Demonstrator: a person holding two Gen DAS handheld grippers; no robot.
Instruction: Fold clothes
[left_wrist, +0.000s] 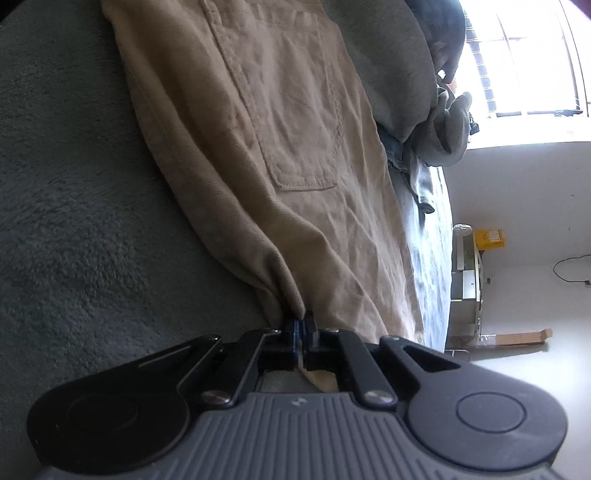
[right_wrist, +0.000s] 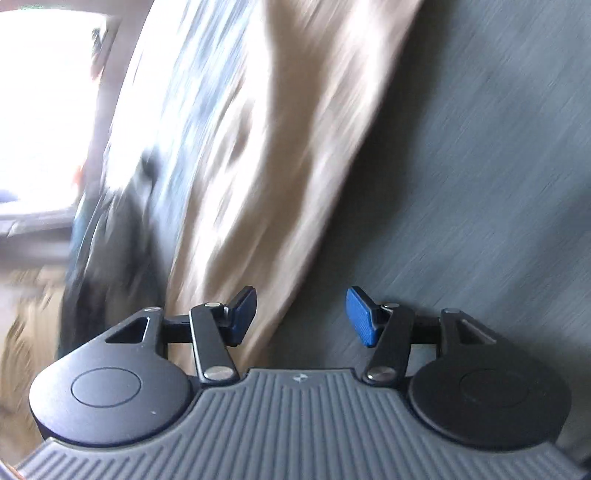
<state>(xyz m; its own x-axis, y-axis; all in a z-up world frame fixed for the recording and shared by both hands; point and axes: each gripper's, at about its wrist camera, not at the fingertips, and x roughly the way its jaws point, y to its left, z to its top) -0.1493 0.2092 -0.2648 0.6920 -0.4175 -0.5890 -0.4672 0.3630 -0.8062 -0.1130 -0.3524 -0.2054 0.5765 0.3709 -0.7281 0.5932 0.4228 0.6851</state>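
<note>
Left gripper (left_wrist: 300, 325) is pressed together on a bunched edge of the tan trousers (left_wrist: 280, 155); I can see fabric pinched between the 2 blue pads and a bit of it poking out behind them. From that pinch the trousers run away across the grey fleece blanket (left_wrist: 74, 192), mostly flat with light creasing, 1 stitched back pocket (left_wrist: 284, 110) facing up. Past the far side of the trousers there's a grey hoodie (left_wrist: 402, 74) heaped up, with a bit of blue denim (left_wrist: 397, 147) showing under it, touching the trousers' edge. Beyond the blanket's far edge I get a bright window (left_wrist: 524, 55), a white wall, a yellow box (left_wrist: 489, 240) on a shelf unit and a cardboard strip (left_wrist: 513, 336) on the floor. Right gripper (right_wrist: 301, 314) is spread, nothing between the blue pads (right_wrist: 360, 317); they sit clear of the cloth. That view is heavily motion-blurred: I can make out the trousers as a tan streak running from just ahead of the left pad toward the top of the view, grey blanket to the right of it, something dark and blurred on the left that I can't identify.
</note>
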